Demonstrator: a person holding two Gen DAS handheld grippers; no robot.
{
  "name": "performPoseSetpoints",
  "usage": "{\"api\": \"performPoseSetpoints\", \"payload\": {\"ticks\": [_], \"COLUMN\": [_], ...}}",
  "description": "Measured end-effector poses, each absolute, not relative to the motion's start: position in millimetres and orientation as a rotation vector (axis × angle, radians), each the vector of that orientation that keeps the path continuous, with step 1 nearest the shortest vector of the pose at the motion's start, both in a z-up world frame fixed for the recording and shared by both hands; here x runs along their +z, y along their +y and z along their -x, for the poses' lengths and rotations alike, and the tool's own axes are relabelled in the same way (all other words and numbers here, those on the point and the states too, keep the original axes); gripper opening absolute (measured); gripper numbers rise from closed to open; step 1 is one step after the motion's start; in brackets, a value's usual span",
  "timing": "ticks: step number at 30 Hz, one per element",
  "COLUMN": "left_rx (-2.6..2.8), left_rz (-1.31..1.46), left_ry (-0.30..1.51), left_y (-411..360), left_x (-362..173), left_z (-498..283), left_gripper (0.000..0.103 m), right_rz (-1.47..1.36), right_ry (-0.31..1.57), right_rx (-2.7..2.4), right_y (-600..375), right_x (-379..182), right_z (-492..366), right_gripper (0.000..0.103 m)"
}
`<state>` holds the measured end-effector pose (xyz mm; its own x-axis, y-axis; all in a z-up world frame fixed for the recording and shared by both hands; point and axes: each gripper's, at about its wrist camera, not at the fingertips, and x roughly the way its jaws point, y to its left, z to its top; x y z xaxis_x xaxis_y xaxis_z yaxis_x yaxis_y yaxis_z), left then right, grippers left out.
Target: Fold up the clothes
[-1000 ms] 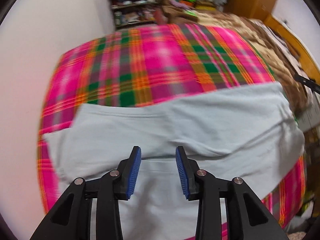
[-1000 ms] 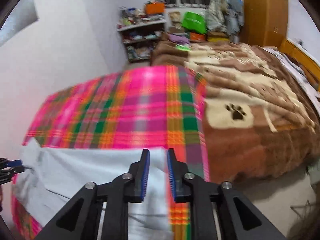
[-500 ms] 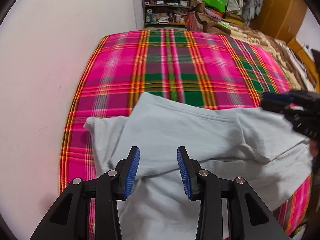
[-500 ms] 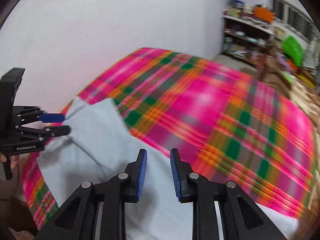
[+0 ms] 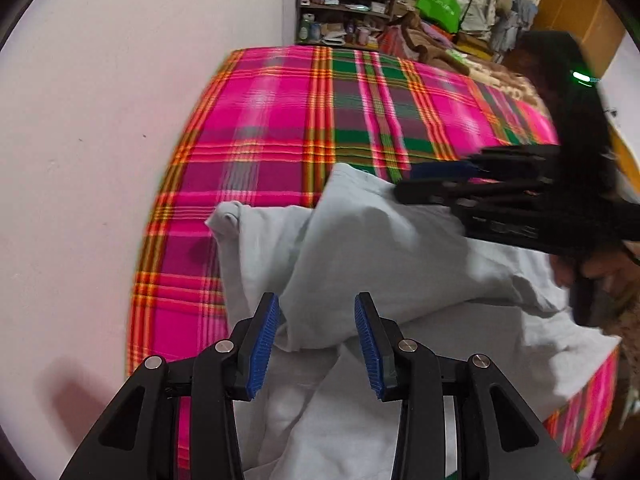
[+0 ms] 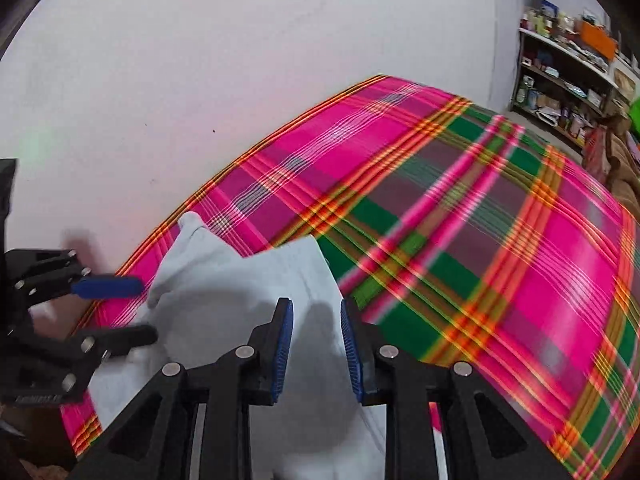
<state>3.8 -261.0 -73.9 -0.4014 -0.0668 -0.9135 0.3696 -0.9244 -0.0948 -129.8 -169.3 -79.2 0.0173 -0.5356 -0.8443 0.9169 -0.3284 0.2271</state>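
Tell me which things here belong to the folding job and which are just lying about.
Part of the job:
pale grey cloth garment
left gripper
right gripper
pink, green and orange plaid bedspread underneath

Lying about:
cluttered wall shelf
bright green bag
brown patterned blanket

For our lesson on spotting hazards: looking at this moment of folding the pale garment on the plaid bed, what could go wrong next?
1. The left gripper and right gripper are both open, so the raised fold of the pale garment could slump.
2. The two grippers work close together over the cloth and might knock each other.
3. The garment lies near the edge of the plaid blanket by the wall; a tug may drag it off.
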Motion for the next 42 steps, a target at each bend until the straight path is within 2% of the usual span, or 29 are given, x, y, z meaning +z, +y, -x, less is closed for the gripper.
{"api": "performPoseSetpoints", "payload": {"ticks": [2,5,10,15,16,19,21,30,35,42], "left_rx": [-2.395,-2.391,-2.385,-2.374,-2.372,-2.365,-2.361,-2.338,-2.301,-2.280], "left_rz": [-1.543,-1.544,-1.546,-1.550,-1.551,-1.536,-1.530,-1.478,-1.452,-1.469], "left_ry": [0.417,0.420,0.424,0.436,0.443,0.447,0.444,0.433,0.570,0.483], "left_y": [-262,-264,-267,-268,-268,-268,-269,-279,-300,-296], "left_x": [-75,-77,-81,-86,-87,-84,-83,-71,-69,-64], "left_z": [-5,-7,-9,-13,-14,-18,-20,-26,-31,-23], "left_gripper": [0.041,0.041,0.041,0.041,0.041,0.041,0.041,0.041,0.041,0.041], "right_rz": [-1.105,-1.122,-1.088,-1.120,-1.121,-1.113,-1.149,-1.015,-0.936,-0.918], "right_ry": [0.492,0.505,0.586,0.549,0.553,0.601,0.535,0.522,0.495,0.535], "right_rx": [-1.589,-1.538,-1.547,-1.564,-1.567,-1.581,-1.564,-1.614,-1.623,-1.607], "right_y": [-181,-200,-221,-226,-225,-226,-218,-182,-142,-83], "right_x": [-84,-92,-101,-101,-100,-99,-98,-58,-25,-14], "right_z": [131,129,121,124,124,123,127,103,81,37], "right_gripper": [0.033,0.036,0.038,0.040,0.038,0.006,0.005,0.004,0.004,0.004]}}
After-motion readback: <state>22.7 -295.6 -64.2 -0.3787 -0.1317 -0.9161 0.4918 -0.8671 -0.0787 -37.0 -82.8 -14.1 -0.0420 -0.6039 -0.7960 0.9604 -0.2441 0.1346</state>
